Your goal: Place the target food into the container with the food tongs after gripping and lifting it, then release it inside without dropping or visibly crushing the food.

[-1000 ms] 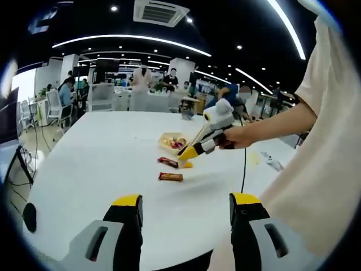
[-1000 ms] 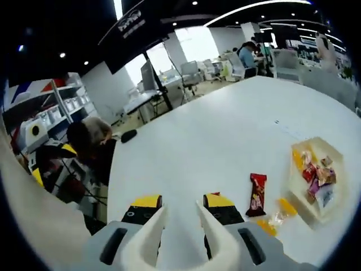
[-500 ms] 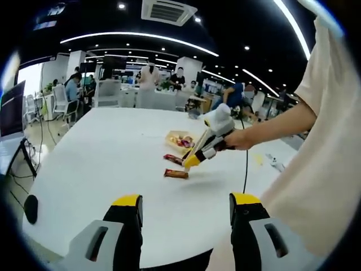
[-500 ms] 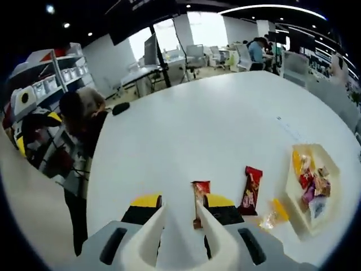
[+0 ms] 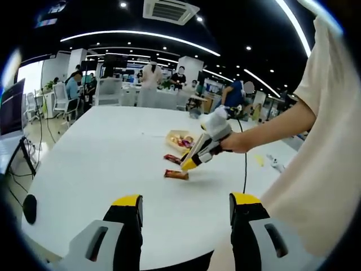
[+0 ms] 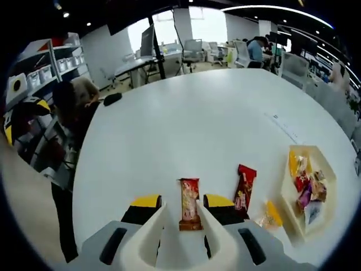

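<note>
A brown-red snack bar (image 6: 190,202) lies flat on the white table (image 6: 186,124), straight ahead between the white tong tips of my right gripper (image 6: 181,210), which is open around it. A second red bar (image 6: 244,187) lies just to its right, then a yellow wrapped sweet (image 6: 269,214). A pale hexagonal tray (image 6: 333,186) holding several wrapped sweets sits at the right. In the left gripper view, the right gripper (image 5: 189,164), held by a hand, points down just above the snack bar (image 5: 176,175), with the tray (image 5: 169,136) behind. My left gripper (image 5: 186,206) is open and holds nothing.
The person's arm (image 5: 271,127) and pale shirt (image 5: 321,147) take up the right side of the left gripper view. A black mouse (image 6: 111,98) lies at the far table edge. Chairs, desks and people stand beyond the table. Bare tabletop spreads to the left.
The right gripper has moved down and over, so the brown-red snack bar now lies between its tips. The left gripper has stayed where it was.
</note>
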Available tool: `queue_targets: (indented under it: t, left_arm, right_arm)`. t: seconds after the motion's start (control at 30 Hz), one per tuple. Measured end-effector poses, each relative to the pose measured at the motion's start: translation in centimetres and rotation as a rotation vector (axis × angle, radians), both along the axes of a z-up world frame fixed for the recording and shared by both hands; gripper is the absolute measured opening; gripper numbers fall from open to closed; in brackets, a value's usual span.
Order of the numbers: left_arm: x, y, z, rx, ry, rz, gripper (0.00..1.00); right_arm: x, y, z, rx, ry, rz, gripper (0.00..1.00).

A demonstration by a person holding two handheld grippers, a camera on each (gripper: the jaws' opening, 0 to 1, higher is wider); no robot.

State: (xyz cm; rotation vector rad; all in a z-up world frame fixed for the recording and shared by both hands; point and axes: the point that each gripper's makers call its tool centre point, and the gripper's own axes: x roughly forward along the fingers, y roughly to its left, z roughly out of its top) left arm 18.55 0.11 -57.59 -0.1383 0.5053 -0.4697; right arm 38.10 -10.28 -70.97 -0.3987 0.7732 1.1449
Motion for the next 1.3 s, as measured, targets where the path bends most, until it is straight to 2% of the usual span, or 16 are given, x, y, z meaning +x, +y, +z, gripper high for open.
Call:
queue_targets:
  t: [0.73, 1.3]
  left_arm:
    - [0.0, 0.7, -0.5, -0.002, 0.032, 0.035, 0.62]
    - [0.1, 0.7, -0.7, 0.001, 0.044, 0.040, 0.62]
  right_arm:
    - [1.3, 1.6, -1.4, -0.016, -0.023, 0.005, 0.30]
    - [0.7, 1.4, -2.7, -0.025, -0.017, 0.000, 0.30]
